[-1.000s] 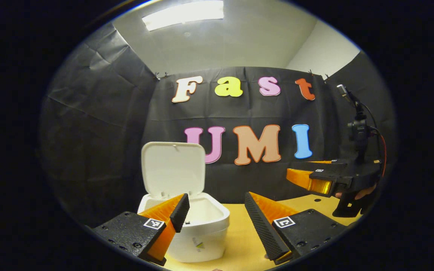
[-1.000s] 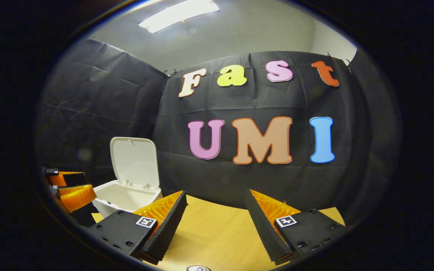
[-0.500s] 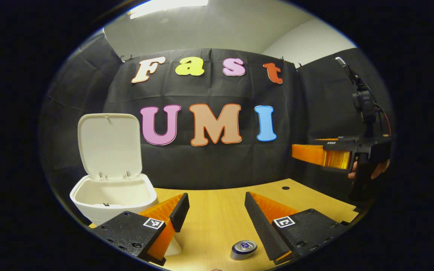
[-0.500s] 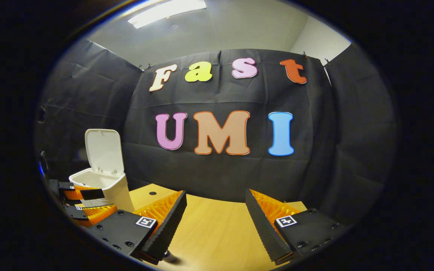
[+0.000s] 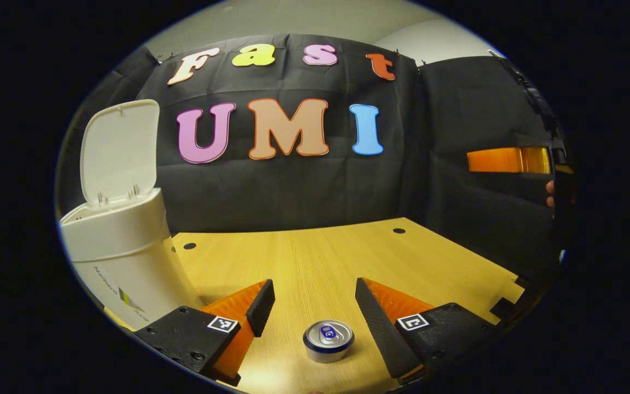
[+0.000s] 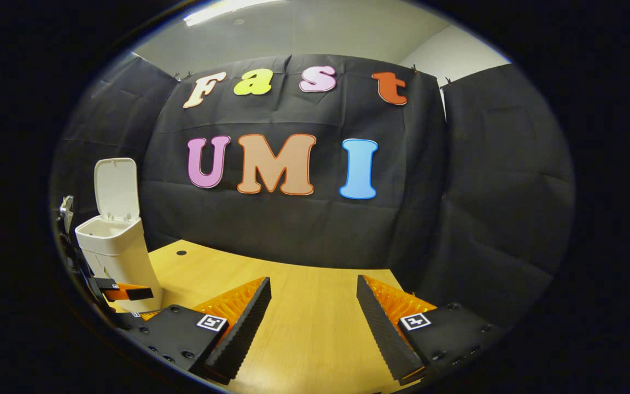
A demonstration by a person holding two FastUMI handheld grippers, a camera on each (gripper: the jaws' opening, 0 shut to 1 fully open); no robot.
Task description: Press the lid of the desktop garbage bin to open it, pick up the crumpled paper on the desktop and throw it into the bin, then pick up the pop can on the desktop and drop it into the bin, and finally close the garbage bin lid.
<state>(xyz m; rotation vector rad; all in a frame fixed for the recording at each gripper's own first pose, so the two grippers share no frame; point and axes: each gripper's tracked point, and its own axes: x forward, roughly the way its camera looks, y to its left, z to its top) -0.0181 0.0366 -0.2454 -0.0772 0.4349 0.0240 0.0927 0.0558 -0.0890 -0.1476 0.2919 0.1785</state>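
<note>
A silver pop can [image 5: 328, 340] stands upright on the wooden desktop [image 5: 320, 257], just in front of my left gripper [image 5: 310, 292] and between its open fingers, untouched. The white garbage bin [image 5: 121, 249] stands at the left with its lid [image 5: 120, 150] tipped up. In the right gripper view the bin [image 6: 115, 254] is far left, its lid [image 6: 116, 187] raised. My right gripper [image 6: 314, 291] hangs open over bare wood, holding nothing. Part of the right gripper [image 5: 509, 160] also juts in at the right edge of the left gripper view, held by a hand.
Black cloth walls close the booth behind and to the right of the desk. Small dark holes [image 5: 399, 230] dot the desktop near the back. The desk's right edge [image 5: 512, 298] has notches. The left gripper [image 6: 126, 293] shows low beside the bin in the right gripper view.
Both grippers have swung right and tilted down, away from the bin. The left one has dropped toward the desk, bringing the pop can between its fingers.
</note>
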